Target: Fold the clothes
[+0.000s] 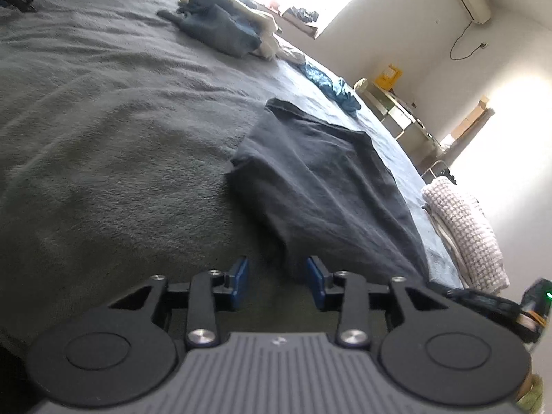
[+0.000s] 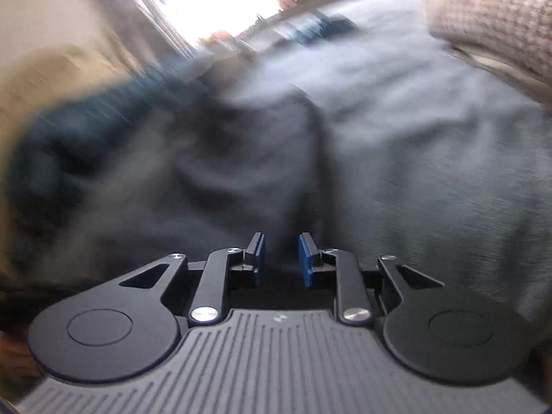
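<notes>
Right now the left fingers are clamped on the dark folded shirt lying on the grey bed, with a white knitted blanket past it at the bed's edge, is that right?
Not quite. The left wrist view shows the left fingers open and empty, not clamped on anything. The dark folded shirt lies free on the grey bed ahead of them, with the white knitted blanket past it at the bed's edge.

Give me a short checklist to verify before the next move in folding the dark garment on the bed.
1. Left gripper empty, jaws apart: ok.
2. Right gripper empty, jaws apart: ok.
3. Dark garment lying folded on the bed: ok.
4. Garment's edges lined up neatly: cannot tell, the near part is in shadow.
5. Clothes pile apart from the garment: ok.
6. Right wrist view sharp enough to aim: not ok, it is blurred.
</notes>
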Tool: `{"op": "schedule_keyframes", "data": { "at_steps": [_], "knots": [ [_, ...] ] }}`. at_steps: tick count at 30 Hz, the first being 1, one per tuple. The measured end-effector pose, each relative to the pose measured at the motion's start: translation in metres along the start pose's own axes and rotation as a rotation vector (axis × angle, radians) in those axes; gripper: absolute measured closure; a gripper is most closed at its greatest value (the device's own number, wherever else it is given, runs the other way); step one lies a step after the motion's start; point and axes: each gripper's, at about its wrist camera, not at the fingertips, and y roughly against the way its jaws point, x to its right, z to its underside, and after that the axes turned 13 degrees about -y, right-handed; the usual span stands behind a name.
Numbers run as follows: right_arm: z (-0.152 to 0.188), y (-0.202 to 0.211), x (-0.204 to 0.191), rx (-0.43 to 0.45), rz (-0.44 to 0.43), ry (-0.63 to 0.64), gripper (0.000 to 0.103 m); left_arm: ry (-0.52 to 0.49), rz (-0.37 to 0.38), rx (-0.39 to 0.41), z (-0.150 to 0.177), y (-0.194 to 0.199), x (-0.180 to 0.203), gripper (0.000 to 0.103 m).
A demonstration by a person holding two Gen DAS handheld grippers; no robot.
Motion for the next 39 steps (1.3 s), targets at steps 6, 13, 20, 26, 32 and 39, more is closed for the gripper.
{"op": "schedule_keyframes", "data": {
  "at_steps": [6,13,20,26,32,39],
  "knots": [
    [-0.023,0.036,-0.034,0.072,-0.074,0.049,0.078,-0.047,0.015,0.073,-0.005,0.009,-0.004,0.056],
    [-0.021,-0.007,-0.138,-0.106,-0.212,0.270,0.064,0.003,0.053,0.078,-0.016,-0.021,-0.014,0.056],
    [-0.011,-0.025,-0.199,-0.188,-0.259,0.362,0.056,0.052,0.080,0.137,-0.021,-0.040,-0.020,0.064],
    [-0.021,-0.050,-0.226,-0.283,-0.228,0.372,0.055,-0.057,0.085,0.205,-0.024,-0.044,-0.006,0.065],
    [-0.021,-0.064,-0.247,-0.321,-0.250,0.428,0.054,-0.009,0.077,0.227,-0.018,-0.048,-0.014,0.079],
    [-0.017,-0.080,-0.251,-0.440,-0.254,0.407,0.054,0.041,0.117,0.221,-0.012,-0.055,-0.026,0.085]
  ]
}}
